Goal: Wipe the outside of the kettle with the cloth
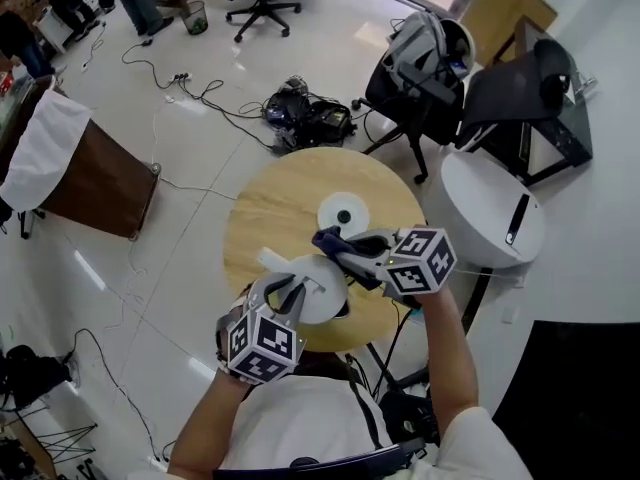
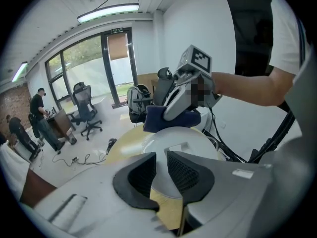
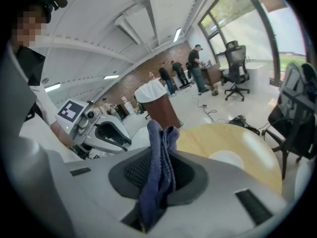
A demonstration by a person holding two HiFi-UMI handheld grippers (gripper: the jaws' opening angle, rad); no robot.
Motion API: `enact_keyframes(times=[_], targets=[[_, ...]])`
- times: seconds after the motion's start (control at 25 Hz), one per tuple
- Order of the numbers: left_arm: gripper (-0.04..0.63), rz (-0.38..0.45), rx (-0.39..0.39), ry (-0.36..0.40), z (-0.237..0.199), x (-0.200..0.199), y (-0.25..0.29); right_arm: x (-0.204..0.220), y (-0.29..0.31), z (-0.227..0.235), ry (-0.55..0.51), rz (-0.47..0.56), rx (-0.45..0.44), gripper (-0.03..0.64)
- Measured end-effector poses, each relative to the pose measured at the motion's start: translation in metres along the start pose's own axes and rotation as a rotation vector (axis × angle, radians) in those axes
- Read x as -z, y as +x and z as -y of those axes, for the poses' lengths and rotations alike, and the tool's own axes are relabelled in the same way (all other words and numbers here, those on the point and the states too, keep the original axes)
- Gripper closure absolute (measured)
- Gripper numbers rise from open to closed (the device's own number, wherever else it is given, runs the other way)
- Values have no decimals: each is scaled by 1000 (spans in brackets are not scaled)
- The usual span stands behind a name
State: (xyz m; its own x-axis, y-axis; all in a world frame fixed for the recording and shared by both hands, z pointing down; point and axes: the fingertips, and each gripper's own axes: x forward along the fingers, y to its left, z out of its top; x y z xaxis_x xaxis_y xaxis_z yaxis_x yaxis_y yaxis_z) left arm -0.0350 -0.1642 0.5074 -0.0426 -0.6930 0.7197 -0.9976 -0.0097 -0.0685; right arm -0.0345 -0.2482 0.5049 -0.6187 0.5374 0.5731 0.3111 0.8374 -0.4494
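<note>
1. My left gripper (image 2: 161, 167) was clamped on the handle of the white kettle (image 1: 325, 293), which stood near my edge of the round wooden table (image 1: 265, 203).
2. My right gripper (image 3: 157, 170) was pinched tight on the dark blue cloth (image 3: 159, 152).
3. I saw the cloth at the kettle's far upper side; I couldn't judge contact.
4. A white round base plate (image 1: 343, 213) lay just beyond the kettle.

The head view is looking steeply down on the round table (image 1: 270, 208), while cameras riding the left gripper (image 1: 287, 293) and right gripper (image 1: 340, 248) are facing each other closely across it
</note>
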Motion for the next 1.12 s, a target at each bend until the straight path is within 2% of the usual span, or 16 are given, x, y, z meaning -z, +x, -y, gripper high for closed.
enact_keyframes(times=[0.16, 0.4, 0.44, 0.52, 0.72, 0.8, 0.84, 0.96, 1.12], targets=[[540, 6, -6, 23, -1, -2, 5, 2, -33, -16, 64, 155, 131, 534], [536, 51, 80, 10, 0, -4, 9, 17, -38, -32, -11, 125, 407, 534], [509, 62, 90, 18, -1, -4, 6, 16, -40, -34, -8, 132, 441, 534], [509, 116, 113, 24, -3, -8, -4, 13, -50, -38, 16, 174, 514, 534], [509, 294, 235, -2, -21, -6, -36, 11, -74, -67, 146, 371, 768, 534], [548, 340, 296, -16, -30, 3, -51, 19, -81, -86, 221, 459, 892, 534], [589, 357, 326, -23, -35, 8, -59, 23, -83, -99, 256, 500, 948, 534], [589, 361, 414, -32, -43, 29, -78, 36, -82, -139, 336, 607, 1074, 534], [589, 361, 519, -53, -46, 55, -103, 49, -63, -198, 421, 720, 1163, 534]])
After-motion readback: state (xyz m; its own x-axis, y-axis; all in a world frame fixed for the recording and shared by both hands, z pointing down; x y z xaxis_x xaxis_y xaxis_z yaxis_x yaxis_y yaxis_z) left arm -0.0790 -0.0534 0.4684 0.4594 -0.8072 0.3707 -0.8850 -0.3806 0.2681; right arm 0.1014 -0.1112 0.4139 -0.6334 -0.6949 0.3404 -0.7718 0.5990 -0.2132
